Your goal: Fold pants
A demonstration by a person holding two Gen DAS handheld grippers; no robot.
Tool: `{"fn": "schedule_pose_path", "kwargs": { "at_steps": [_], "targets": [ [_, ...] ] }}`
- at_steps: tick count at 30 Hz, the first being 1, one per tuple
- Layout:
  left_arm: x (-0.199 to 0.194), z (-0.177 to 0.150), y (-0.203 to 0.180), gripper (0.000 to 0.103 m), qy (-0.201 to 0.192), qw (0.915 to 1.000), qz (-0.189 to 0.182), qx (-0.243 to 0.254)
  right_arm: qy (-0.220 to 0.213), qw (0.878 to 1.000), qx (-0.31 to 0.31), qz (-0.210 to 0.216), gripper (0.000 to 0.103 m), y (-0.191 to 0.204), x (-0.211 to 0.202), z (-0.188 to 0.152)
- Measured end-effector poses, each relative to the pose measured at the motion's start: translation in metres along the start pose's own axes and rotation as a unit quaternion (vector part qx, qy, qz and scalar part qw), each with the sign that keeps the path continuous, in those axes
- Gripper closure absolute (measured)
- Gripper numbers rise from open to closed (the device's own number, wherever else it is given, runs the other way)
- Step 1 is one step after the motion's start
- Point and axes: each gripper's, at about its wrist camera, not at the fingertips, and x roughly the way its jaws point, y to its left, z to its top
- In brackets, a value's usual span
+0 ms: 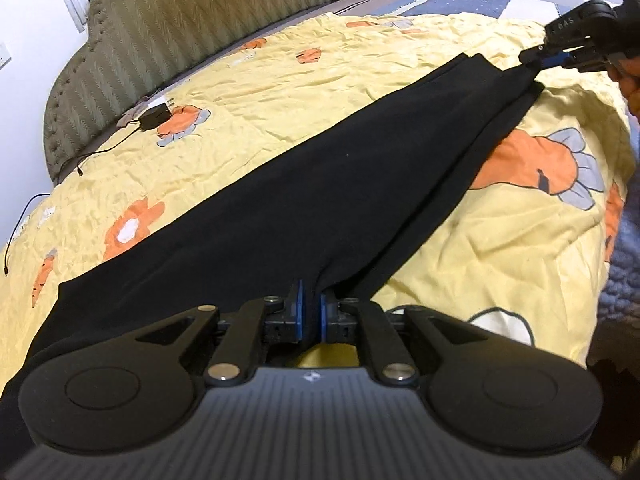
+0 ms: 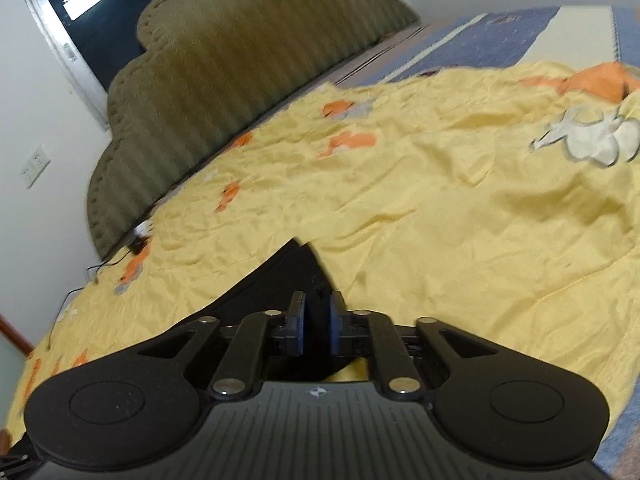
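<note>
Pants of plain black soft fabric [image 1: 280,184] lie stretched across the yellow bedspread with orange flower patches [image 1: 320,72], running slantwise from my left gripper [image 1: 311,316] at the near end to my right gripper [image 1: 534,62] at the far end. Their long axis points away from the ribbed olive padded headboard [image 1: 192,36] at a slant, not square to it. The end I hold on the left is the wider one, so I take it for the waist; the far end narrows to stacked edges, likely the leg hems, though I cannot be sure.

My left blue pads are pinched shut on a tuck of the black cloth. In my right wrist view my right gripper [image 2: 318,322] clamps a dark wedge of the same cloth, its pads close on either side of it.

I judge the legs are already laid one over the other, and I am holding the length taut, ready for the crosswise fold. Next I should carry the narrow end toward the wide end, keeping both grips firm and the edges aligned so nothing bunches or drags the bedspread.
</note>
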Motion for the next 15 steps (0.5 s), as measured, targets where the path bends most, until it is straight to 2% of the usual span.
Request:
{"fn": "schedule_pose_path", "kwargs": {
  "at_steps": [2,3,5,6,9,10,13,15],
  "targets": [
    [-0.010,0.000,0.002,0.088,-0.010,0.9996,-0.024,-0.005,-0.048,0.996,-0.013,-0.072,0.080,0.005,-0.013,0.003],
    [-0.015,0.000,0.003,0.084,-0.017,0.9990,-0.039,-0.008,-0.068,0.994,-0.020,-0.083,0.080,0.009,-0.020,0.005],
    [-0.025,0.001,0.002,0.074,-0.029,0.9975,-0.063,-0.010,-0.075,0.995,-0.039,-0.055,0.080,0.018,-0.023,0.012],
    [-0.030,0.002,0.001,0.073,-0.036,0.9972,-0.066,-0.008,-0.063,0.995,-0.065,-0.040,0.080,0.025,-0.019,0.017],
    [-0.034,0.008,0.001,0.068,-0.042,0.9969,-0.064,-0.018,-0.001,0.991,-0.131,-0.032,0.080,0.041,0.016,0.032],
    [-0.036,0.009,0.004,0.068,-0.043,0.9964,-0.067,-0.030,0.024,0.990,-0.135,-0.018,0.080,0.040,0.031,0.037],
    [-0.038,0.012,0.015,0.056,-0.045,0.9938,-0.074,-0.069,0.088,0.989,-0.121,0.013,0.072,0.028,0.070,0.045],
    [-0.037,0.013,0.022,0.055,-0.041,0.9934,-0.066,-0.084,0.115,0.987,-0.110,0.018,0.071,0.021,0.086,0.044]
  ]
}}
